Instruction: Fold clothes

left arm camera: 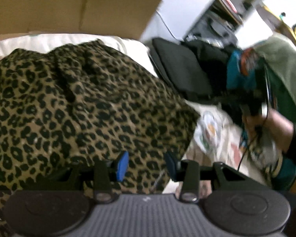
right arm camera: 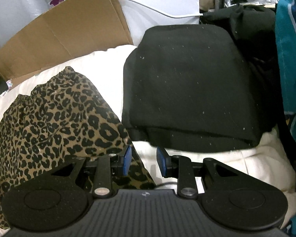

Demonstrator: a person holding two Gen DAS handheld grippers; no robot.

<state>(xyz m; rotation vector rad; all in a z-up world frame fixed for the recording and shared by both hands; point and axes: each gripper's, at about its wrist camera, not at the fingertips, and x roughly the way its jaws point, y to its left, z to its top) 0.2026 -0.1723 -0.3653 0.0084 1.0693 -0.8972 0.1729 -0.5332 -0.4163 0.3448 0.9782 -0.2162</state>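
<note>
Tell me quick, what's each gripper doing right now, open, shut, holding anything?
Left gripper: open above the leopard-print garment, nothing gripped.
Right gripper: open, empty, at the edge of that garment beside the folded black garment.

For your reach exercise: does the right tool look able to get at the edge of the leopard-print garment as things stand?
Probably yes. The right tool stands open right over the leopard-print garment edge, with nothing between; the folded black garment lies apart, further back.
</note>
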